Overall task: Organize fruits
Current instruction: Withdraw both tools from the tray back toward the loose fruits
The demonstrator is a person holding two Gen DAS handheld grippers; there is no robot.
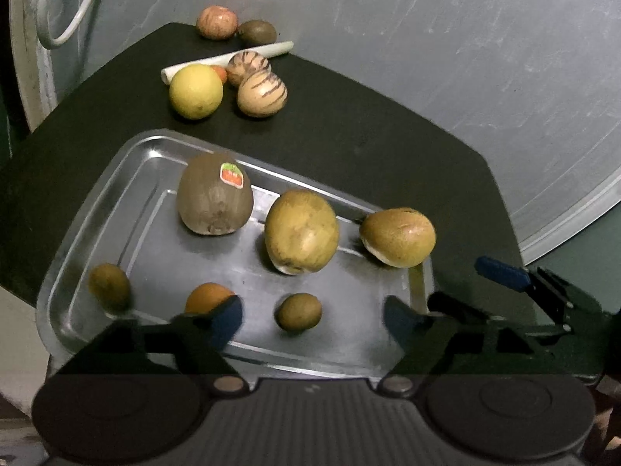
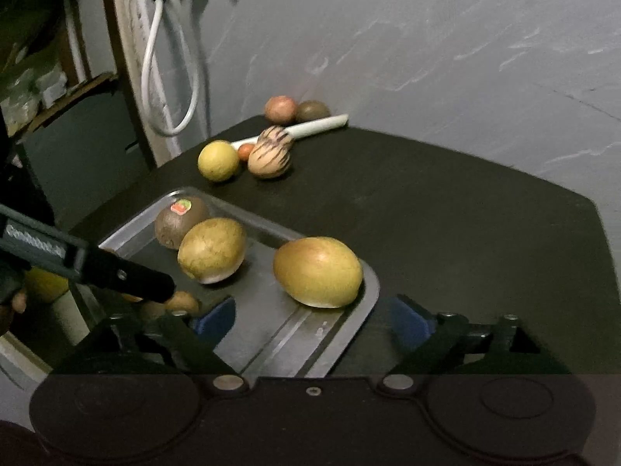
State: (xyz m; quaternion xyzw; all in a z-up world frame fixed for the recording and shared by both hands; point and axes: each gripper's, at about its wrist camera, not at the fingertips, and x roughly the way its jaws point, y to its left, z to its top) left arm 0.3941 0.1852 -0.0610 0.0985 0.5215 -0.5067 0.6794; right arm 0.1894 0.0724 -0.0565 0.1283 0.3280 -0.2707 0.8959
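Fruits [image 1: 300, 231] crowd tray [image 1: 128, 178]; pipe [image 1: 271, 49] beyond.

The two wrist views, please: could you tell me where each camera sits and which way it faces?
Left wrist: on the left gripper, looking steeply down into the metal tray; its own open fingers show, with the right gripper at the right edge.
Right wrist: on the right gripper, over the tray's right end; its open fingers show.
Shared: tray, stickered kiwi, yellow citrus.
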